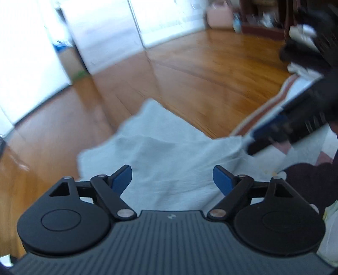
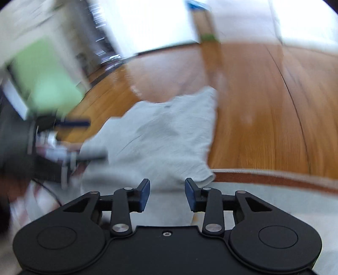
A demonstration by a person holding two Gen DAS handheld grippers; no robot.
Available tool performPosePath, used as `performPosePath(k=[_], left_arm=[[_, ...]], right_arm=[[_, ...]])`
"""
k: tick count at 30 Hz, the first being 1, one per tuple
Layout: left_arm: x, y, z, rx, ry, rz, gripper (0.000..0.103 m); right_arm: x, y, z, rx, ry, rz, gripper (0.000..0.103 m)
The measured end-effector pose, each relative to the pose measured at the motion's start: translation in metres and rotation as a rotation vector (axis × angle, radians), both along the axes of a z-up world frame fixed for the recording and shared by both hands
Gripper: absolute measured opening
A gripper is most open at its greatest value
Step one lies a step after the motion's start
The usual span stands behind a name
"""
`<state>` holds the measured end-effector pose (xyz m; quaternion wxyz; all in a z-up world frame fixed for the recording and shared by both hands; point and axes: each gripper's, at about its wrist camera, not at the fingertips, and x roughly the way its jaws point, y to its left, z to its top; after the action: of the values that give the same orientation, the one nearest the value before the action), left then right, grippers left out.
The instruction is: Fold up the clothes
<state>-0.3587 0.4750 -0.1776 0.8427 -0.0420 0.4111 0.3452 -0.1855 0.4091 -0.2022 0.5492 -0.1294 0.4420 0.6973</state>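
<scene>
A pale grey-white garment (image 1: 169,152) lies spread on the wooden floor and partly on a rug. It also shows in the right wrist view (image 2: 160,137). My left gripper (image 1: 172,179) is open and empty, just above the near part of the garment. My right gripper (image 2: 167,195) is open and empty over the garment's near edge. In the left wrist view the right gripper (image 1: 281,131) shows blurred at the right, at the garment's far right edge. In the right wrist view the left gripper (image 2: 69,139) shows blurred at the left. Both views are motion-blurred.
A light rug with a red-brown border (image 2: 274,179) lies under the near part of the garment. Wooden floor (image 1: 200,69) stretches beyond. White doors (image 1: 164,21) and a pink box (image 1: 219,15) stand at the back. A pile of dark and white clothes (image 1: 306,42) lies far right.
</scene>
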Motion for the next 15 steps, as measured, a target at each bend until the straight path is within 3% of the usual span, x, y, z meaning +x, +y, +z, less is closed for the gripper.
performPosePath(k=[3, 5, 7, 9, 12, 14, 15], left_arm=[[0.009, 0.021, -0.022, -0.122, -0.068, -0.004, 0.084], [0.009, 0.028, -0.034, -0.188, -0.125, -0.023, 0.084], [0.012, 0.024, -0.041, -0.231, -0.144, -0.058, 0.085], [0.019, 0.015, -0.046, -0.215, -0.112, -0.097, 0.089], [0.031, 0.000, -0.052, -0.156, -0.056, -0.160, 0.089], [0.035, -0.006, -0.054, -0.115, -0.039, -0.173, 0.089], [0.036, -0.009, -0.055, -0.094, -0.032, -0.175, 0.089]], right_arm=[[0.021, 0.020, -0.011, -0.093, 0.180, -0.063, 0.042], [0.028, 0.029, -0.021, -0.151, 0.227, -0.095, 0.045], [0.026, 0.034, -0.027, -0.185, 0.191, -0.117, 0.052], [0.025, 0.039, -0.032, -0.217, 0.159, -0.139, 0.056], [0.030, 0.045, -0.042, -0.230, 0.203, -0.168, 0.056], [0.029, 0.051, -0.045, -0.205, 0.234, -0.139, 0.031], [0.028, 0.054, -0.045, -0.192, 0.246, -0.127, 0.005]])
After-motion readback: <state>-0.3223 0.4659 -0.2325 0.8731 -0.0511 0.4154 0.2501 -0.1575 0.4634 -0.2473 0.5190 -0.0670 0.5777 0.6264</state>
